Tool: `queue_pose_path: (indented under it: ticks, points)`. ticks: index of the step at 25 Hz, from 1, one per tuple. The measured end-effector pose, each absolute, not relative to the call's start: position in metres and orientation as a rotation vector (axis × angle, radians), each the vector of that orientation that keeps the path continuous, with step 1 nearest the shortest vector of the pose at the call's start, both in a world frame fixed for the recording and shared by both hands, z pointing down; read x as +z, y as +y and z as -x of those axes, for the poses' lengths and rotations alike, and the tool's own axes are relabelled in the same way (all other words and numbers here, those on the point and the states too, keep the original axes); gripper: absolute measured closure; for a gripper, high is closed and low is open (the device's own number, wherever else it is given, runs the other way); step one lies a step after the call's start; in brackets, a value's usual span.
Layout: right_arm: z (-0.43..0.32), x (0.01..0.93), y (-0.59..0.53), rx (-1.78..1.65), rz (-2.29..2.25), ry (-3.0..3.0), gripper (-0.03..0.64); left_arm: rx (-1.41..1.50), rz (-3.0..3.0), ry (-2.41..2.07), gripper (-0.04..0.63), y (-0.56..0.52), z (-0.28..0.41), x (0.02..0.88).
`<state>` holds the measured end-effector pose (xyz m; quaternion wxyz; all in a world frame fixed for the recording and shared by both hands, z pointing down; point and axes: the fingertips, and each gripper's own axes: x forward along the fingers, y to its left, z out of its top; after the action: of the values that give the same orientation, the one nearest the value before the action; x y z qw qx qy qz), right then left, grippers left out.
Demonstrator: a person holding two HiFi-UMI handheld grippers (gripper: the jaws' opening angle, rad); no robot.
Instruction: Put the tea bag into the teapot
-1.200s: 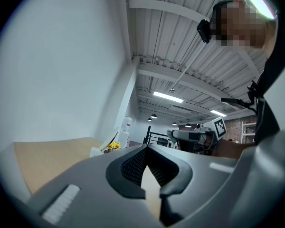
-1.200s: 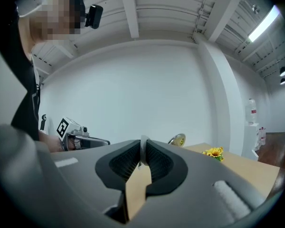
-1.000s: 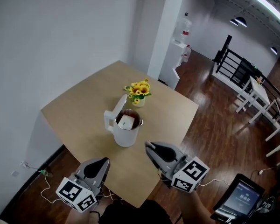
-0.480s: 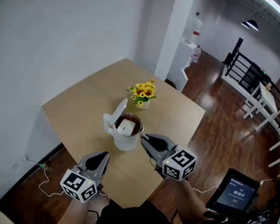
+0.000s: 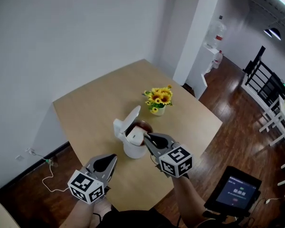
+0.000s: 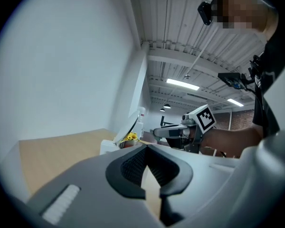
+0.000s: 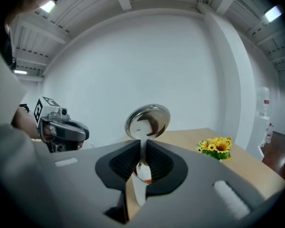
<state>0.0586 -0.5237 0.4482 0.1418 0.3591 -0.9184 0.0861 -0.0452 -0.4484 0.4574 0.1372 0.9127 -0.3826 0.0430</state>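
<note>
A white teapot (image 5: 132,149) stands mid-table with its lid (image 5: 128,123) tipped up and back. A white tea bag (image 5: 135,136) lies inside the dark, open mouth. My right gripper (image 5: 147,137) is shut with nothing in it, and its tips sit at the pot's near right rim. In the right gripper view the shiny underside of the lid (image 7: 147,121) stands just above the jaws of the right gripper (image 7: 141,154). My left gripper (image 5: 112,157) is shut and empty, low over the table's near edge, left of and short of the pot. The left gripper view shows the teapot (image 6: 115,144) ahead.
A small pot of yellow flowers (image 5: 159,99) stands behind the teapot to the right. The wooden table (image 5: 95,108) ends at a white wall on the left, and dark wood floor lies to the right. A tablet (image 5: 232,192) sits at the lower right.
My right gripper has moved forward and left, from the table's near edge to the teapot's rim. The left gripper has hardly shifted. The tea bag stays in the pot.
</note>
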Motion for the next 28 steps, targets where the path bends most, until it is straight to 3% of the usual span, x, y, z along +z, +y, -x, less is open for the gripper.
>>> queue_pose_path:
  ticks: [28]
  points:
    - [-0.029,0.495,-0.572,0.157,-0.824,-2.459,0.577,0.13,-2.53,-1.202,0.592,-0.466,0.056,0.477]
